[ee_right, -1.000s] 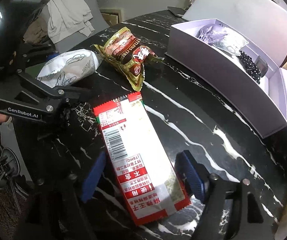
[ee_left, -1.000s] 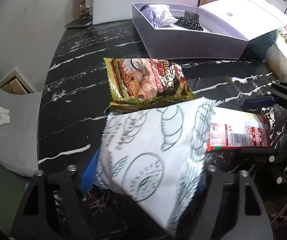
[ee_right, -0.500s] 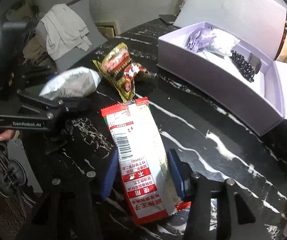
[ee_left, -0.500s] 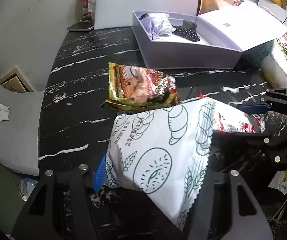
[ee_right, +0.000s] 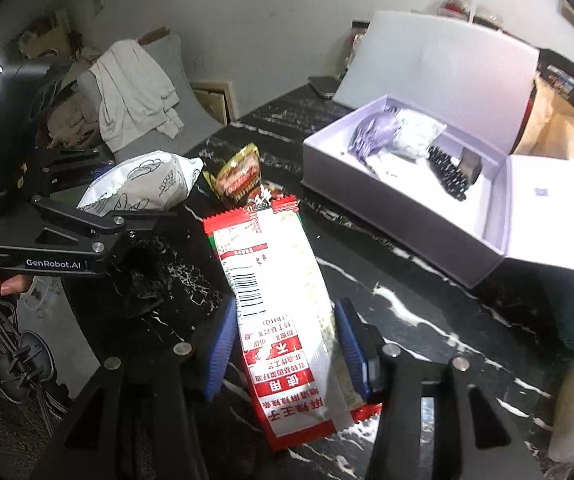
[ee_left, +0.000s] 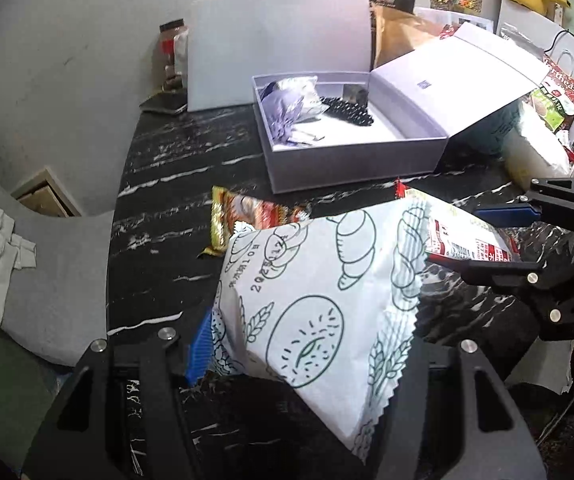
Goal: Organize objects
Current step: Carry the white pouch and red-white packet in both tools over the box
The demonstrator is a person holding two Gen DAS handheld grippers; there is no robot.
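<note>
My left gripper (ee_left: 307,344) is shut on a white snack bag with green bread drawings (ee_left: 319,300) and holds it above the black marble table (ee_left: 159,208). The bag also shows in the right wrist view (ee_right: 147,184). My right gripper (ee_right: 287,344) is shut on a red and white snack packet (ee_right: 283,308), lifted off the table; the packet also shows in the left wrist view (ee_left: 467,240). A gold and red snack bag (ee_left: 247,216) lies on the table behind them. An open lilac box (ee_left: 351,148) stands beyond.
The lilac box (ee_right: 407,200) holds a purple pouch (ee_right: 375,132), a clear packet and dark beads (ee_right: 447,172); its lid lies open to the right. A white board (ee_left: 279,40), jars and a phone stand at the table's back. A grey chair with cloth (ee_right: 135,84) is at left.
Both grippers have risen with their packets, which now hang above the table. The right gripper's fingers closed in on the red and white packet. The lilac box looks nearer and more from above.
</note>
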